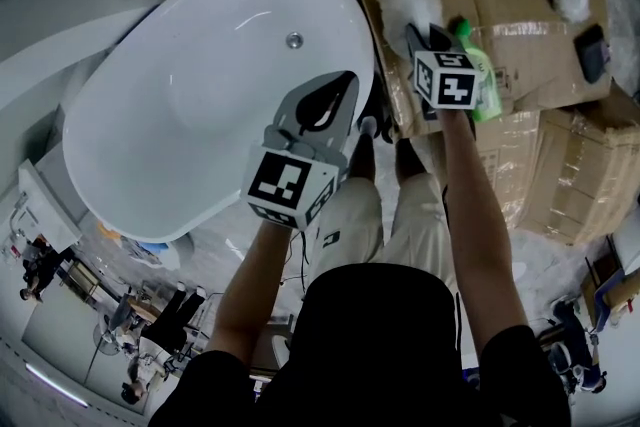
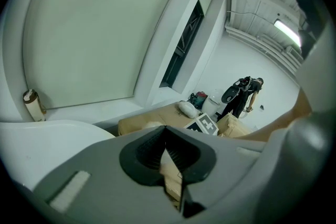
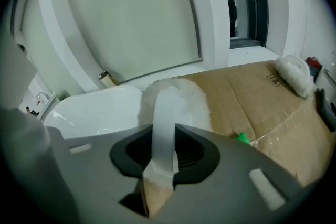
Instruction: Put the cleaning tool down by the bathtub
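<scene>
The person wears a black short-sleeved top [image 1: 385, 345] and pale beige legwear [image 1: 365, 215] with a small dark tag on one leg. The left gripper [image 2: 167, 139] and the right gripper [image 3: 163, 149] share one build: a smooth light-grey shell with rounded shoulders, a small pale rectangular inlay on either side, and a black surround framing ribbed black pads. Each carries a cube behind the jaws, the left cube [image 1: 290, 187] and the right cube [image 1: 445, 80], with white faces printed in blocky black square markers.
</scene>
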Demonstrator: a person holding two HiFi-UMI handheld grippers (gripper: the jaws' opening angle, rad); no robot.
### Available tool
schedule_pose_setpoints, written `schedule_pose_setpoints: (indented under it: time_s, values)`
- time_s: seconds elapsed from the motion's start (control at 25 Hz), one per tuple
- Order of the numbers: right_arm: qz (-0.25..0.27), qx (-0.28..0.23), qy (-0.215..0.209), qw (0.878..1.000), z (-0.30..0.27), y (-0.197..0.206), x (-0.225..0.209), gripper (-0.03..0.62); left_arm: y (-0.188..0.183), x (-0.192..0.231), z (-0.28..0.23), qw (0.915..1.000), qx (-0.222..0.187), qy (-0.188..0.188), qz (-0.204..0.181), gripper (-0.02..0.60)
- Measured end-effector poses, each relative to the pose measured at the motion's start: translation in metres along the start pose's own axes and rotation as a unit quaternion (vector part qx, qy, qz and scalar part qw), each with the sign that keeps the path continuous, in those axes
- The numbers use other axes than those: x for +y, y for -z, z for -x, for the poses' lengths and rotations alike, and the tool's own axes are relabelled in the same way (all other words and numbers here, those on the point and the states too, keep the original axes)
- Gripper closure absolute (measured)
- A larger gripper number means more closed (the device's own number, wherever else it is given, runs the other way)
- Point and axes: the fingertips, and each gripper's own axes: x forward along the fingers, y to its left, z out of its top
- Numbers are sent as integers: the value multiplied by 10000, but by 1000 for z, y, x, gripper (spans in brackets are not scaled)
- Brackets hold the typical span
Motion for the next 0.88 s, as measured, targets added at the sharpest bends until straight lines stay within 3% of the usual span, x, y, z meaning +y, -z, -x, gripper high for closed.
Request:
schedule_pose_setpoints:
  time_s: [0.88]
  values:
    - [106,17,130,9999,-5,-2,-1,483,14,-9,3,10000,59,25,4,583]
